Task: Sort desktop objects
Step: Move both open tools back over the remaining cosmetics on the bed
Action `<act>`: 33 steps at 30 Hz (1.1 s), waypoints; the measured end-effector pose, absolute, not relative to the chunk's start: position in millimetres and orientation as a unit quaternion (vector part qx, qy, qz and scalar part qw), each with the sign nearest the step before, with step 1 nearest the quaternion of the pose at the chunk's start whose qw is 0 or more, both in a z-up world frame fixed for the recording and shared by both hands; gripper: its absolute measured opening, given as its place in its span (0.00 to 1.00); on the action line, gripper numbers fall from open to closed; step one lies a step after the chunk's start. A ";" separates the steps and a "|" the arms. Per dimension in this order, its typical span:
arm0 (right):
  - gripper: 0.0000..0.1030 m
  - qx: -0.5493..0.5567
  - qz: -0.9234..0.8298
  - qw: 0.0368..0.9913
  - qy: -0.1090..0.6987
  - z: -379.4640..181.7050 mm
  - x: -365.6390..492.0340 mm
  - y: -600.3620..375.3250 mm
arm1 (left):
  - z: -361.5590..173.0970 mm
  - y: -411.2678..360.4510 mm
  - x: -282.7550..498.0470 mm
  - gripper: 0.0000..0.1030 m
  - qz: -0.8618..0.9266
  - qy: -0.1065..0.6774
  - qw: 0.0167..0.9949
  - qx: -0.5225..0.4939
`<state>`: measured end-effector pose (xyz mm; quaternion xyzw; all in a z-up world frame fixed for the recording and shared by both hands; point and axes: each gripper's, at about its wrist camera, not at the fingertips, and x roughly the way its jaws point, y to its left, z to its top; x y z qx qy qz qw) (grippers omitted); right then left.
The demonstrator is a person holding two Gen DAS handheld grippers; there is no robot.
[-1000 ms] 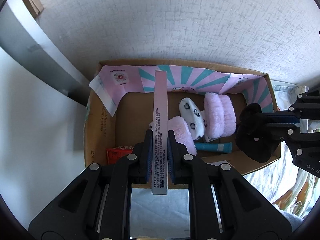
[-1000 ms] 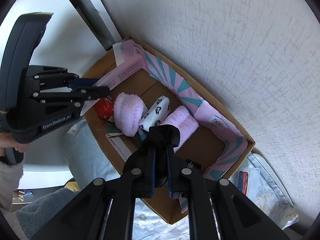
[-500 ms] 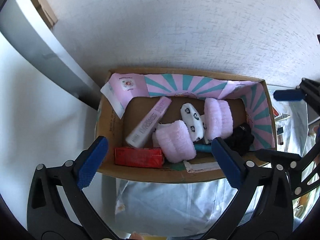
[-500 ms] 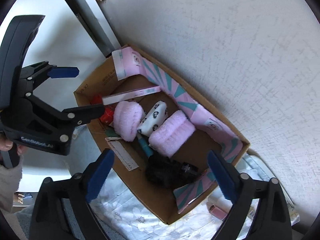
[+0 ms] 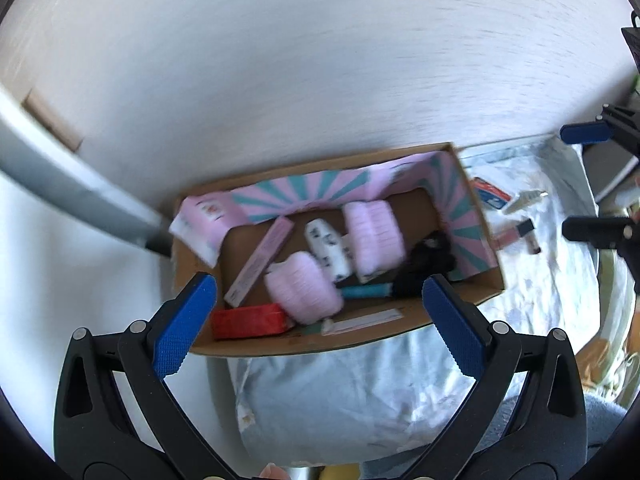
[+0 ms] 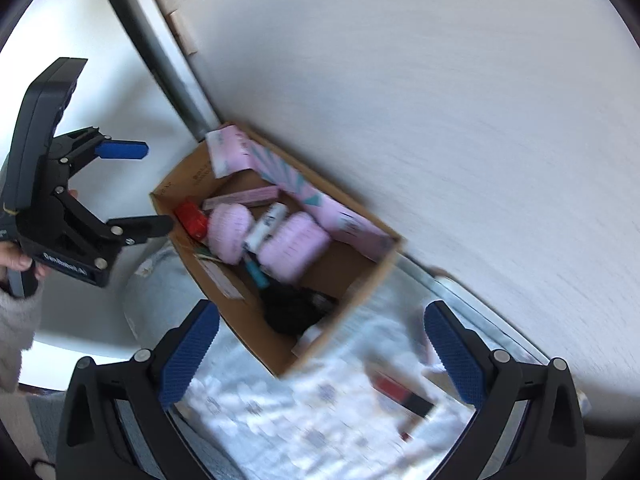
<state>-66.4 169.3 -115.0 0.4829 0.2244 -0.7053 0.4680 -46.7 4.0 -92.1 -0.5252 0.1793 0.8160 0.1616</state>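
Note:
A cardboard box (image 5: 404,328) with a pink and teal lining stands against the wall; it also shows in the right wrist view (image 6: 356,300). Inside lie a long pink box (image 5: 260,260), two pink fluffy rolls (image 5: 300,286), a white patterned roll (image 5: 326,246), a red box (image 5: 248,320), a teal tube (image 5: 366,291) and a black bundle (image 5: 428,264). My left gripper (image 5: 316,324) is open and empty, above the box's near edge. My right gripper (image 6: 320,354) is open and empty, off the box's near corner.
Loose items lie on the pale floral cloth (image 5: 328,396) right of the box: a red and blue card (image 5: 490,194), a pink tube with black cap (image 5: 516,232), a white comb (image 5: 524,200). A red and black item (image 6: 404,394) lies on the cloth. The white wall is behind.
Both grippers opened: the left let go of the long pink box, the right of the black bundle, both now in the box. Both grippers have pulled back and up.

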 end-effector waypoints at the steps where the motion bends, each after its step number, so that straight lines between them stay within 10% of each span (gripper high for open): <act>1: 0.99 0.483 -0.710 0.461 0.223 -113.3 -69.3 178.9 | -90.0 11.8 -43.2 1.00 0.818 0.183 0.167 -0.519; 18: 0.99 0.527 -0.764 0.326 0.181 -123.4 -107.0 334.6 | -97.9 166.7 -3.5 1.00 0.786 0.230 0.307 -0.485; 33: 0.92 0.488 -0.699 0.422 0.309 -201.9 -137.7 340.5 | -201.2 254.8 -23.3 0.99 0.721 0.306 0.311 -0.538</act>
